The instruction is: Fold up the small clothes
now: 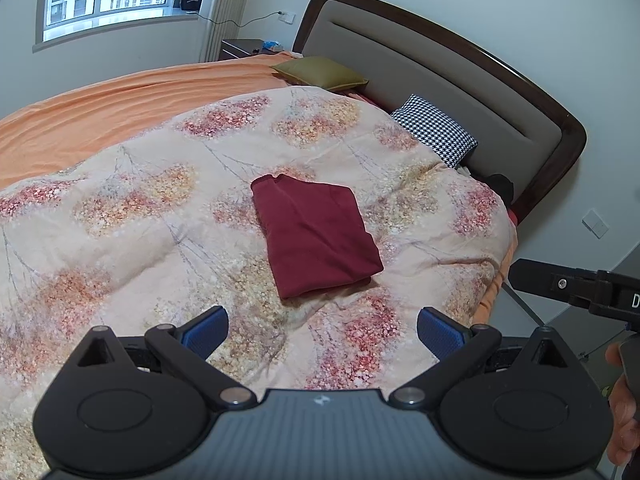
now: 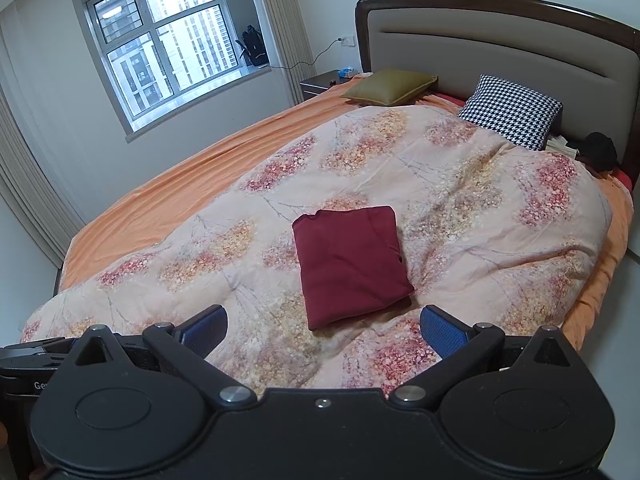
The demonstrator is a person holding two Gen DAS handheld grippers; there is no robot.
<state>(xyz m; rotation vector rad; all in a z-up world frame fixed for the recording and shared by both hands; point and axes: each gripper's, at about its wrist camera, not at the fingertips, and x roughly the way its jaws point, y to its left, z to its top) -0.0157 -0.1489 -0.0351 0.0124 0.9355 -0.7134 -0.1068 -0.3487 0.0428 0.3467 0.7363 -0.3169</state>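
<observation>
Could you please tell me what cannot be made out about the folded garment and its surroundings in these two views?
- Dark red garment: folded on the floral duvet, so its type and inner layers are hidden in both views.
- Dark object by the headboard: partly behind the duvet, unidentifiable.
- Nightstand items: too small in both views.
- Right gripper: cut off by the left view's edge.

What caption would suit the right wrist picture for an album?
Open right tool above a folded dark red garment on the floral quilt.

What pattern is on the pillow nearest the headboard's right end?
Black-and-white houndstooth pillow, clearest in the right wrist view.
</observation>
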